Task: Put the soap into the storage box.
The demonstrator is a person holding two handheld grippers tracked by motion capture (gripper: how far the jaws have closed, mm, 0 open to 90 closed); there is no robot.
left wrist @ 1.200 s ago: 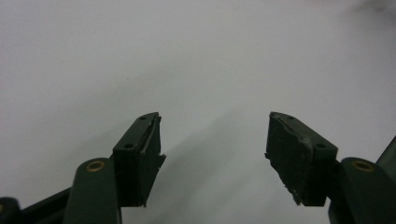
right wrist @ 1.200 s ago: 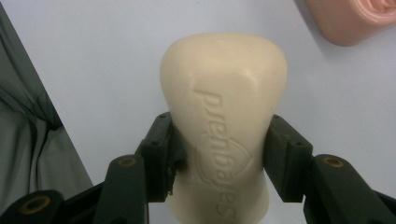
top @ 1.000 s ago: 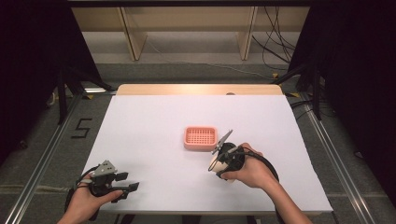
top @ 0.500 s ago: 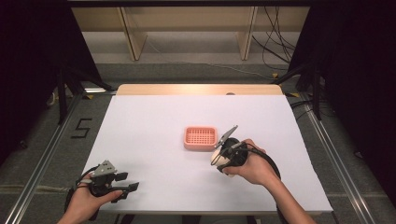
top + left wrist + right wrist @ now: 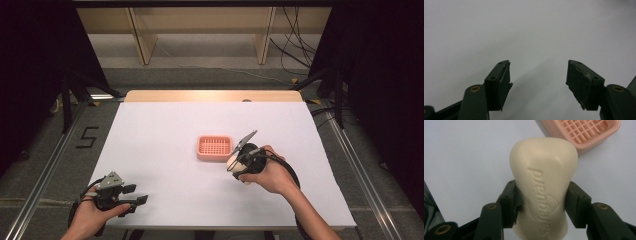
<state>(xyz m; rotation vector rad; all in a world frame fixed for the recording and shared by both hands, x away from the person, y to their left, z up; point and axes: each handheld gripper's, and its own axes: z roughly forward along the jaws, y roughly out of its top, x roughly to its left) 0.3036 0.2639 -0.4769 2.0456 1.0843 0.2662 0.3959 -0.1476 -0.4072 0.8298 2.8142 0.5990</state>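
**Soap bar gripped at its waist, dish waiting empty**

The right tongs (image 5: pixel 541 202) are closed on a cream soap bar (image 5: pixel 543 182), one jaw on each side of its narrowed middle, the embossed face turned toward the right gripper view's camera. In the high view these tongs (image 5: pixel 236 161) sit just at 4 o'clock of the pink soap dish (image 5: pixel 215 148), near the middle of the white table (image 5: pixel 165 125), and the bar itself is barely visible there behind the hand.

By its look, the bar is rigid, fairly dense for its bulk and smooth-skinned, so it is likely to slip if squeezed on its rounded ends. The waist is the sensible hold: the sides curve inward there and the jaws bear on them squarely. A hard pinch could dent or mark the surface, so a moderate grip seems right.

The soap dish (image 5: pixel 584 132) lies at about 1 o'clock of the bar in the right gripper view. Its grid floor is bare and nothing rests in it. The bar appears to be apart from its rim.

The left tongs (image 5: pixel 539 82) are spread wide with nothing between them, over bare table; in the high view they (image 5: pixel 131 199) lie at 7 o'clock of the dish, well apart from it.
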